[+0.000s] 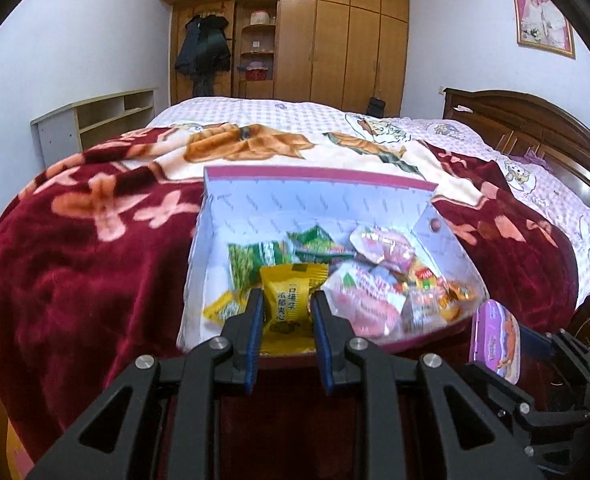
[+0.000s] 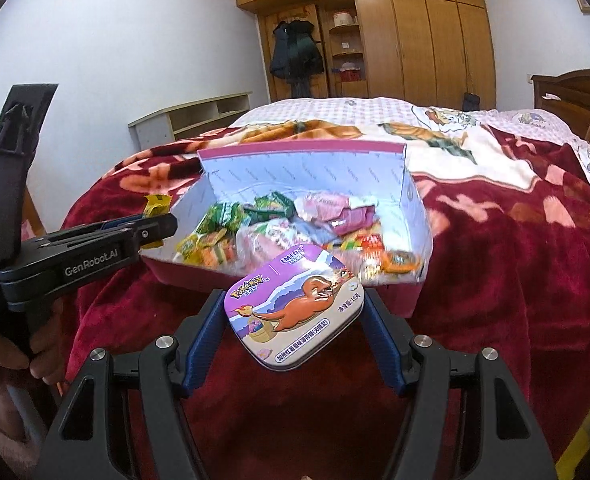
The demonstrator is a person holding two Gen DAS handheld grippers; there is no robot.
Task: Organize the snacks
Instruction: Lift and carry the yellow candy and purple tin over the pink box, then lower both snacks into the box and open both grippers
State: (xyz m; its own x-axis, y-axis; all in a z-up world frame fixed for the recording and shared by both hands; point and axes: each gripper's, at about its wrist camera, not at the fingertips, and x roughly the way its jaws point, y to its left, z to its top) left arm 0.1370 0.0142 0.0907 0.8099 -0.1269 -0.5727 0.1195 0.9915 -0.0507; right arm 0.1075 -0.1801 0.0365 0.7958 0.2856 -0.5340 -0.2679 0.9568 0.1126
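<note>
An open white box with a pink rim (image 1: 319,196) (image 2: 307,168) lies on the red blanket, holding several snack packets: green, pink, yellow and orange. My left gripper (image 1: 287,304) is shut on a yellow snack packet (image 1: 291,300) at the box's near edge; it also shows in the right wrist view (image 2: 157,204). My right gripper (image 2: 293,308) is shut on a purple Pokémon mint tin (image 2: 295,308), held just in front of the box's near right side. The tin also shows in the left wrist view (image 1: 495,338).
The red flowered blanket (image 1: 75,264) covers a bed with a pink checked sheet (image 1: 263,110). A wooden headboard (image 1: 535,128) stands at the right, a wardrobe (image 1: 327,40) at the back, a low shelf (image 1: 95,120) at the left.
</note>
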